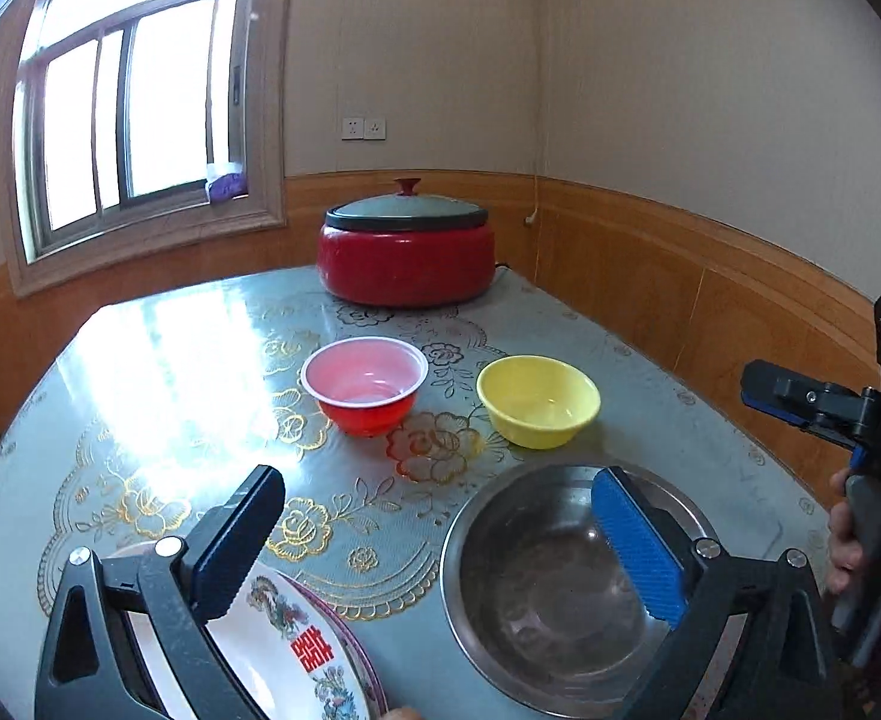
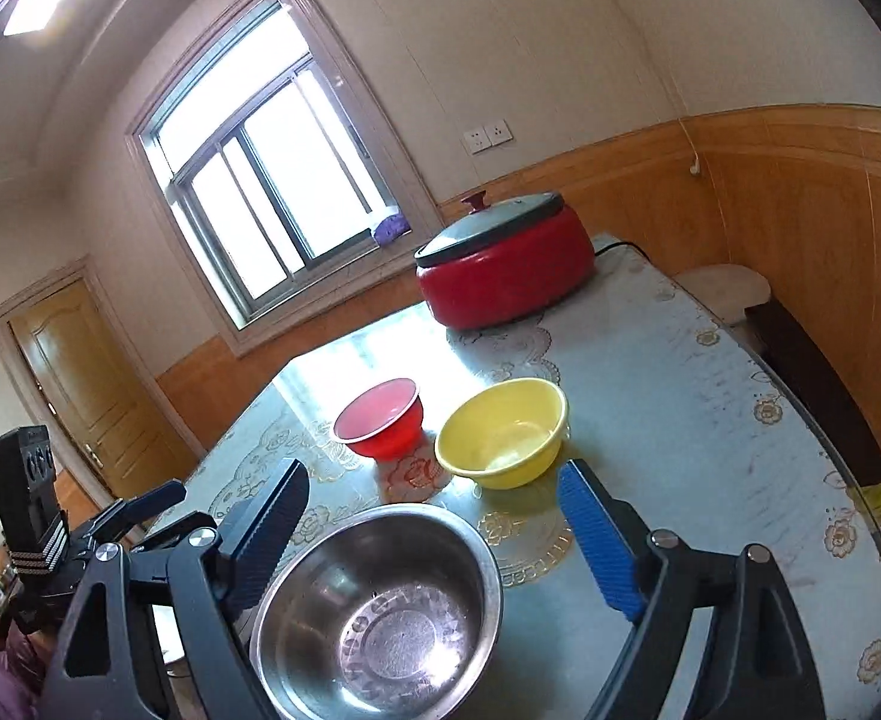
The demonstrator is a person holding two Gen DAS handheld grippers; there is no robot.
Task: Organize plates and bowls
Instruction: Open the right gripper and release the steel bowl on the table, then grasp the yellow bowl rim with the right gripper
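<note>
Right wrist view: your right gripper [image 2: 434, 534] stands open above the steel bowl [image 2: 380, 612]; your left gripper [image 1: 434, 546] open over the plates [image 1: 296, 648]. Risk: a hasty closure could skid the bowl into the yellow bowl [image 2: 503, 432].

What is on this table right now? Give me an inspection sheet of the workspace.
Surface: table under a glossy floral cover, window glare on its left side.
Job's things: red bowl and yellow bowl upright, side by side, apart; steel bowl nearer, empty; decorated plates stacked at the near left.
Clutter: red lidded cooker at the far edge.
Grippers: left gripper open, nothing between its fingers; right gripper open above the steel bowl, not gripping it.
Cables: dark cord behind the cooker; thin wire down the wall corner.
Surroundings: window, wall sockets, wood panelling, door.
</note>
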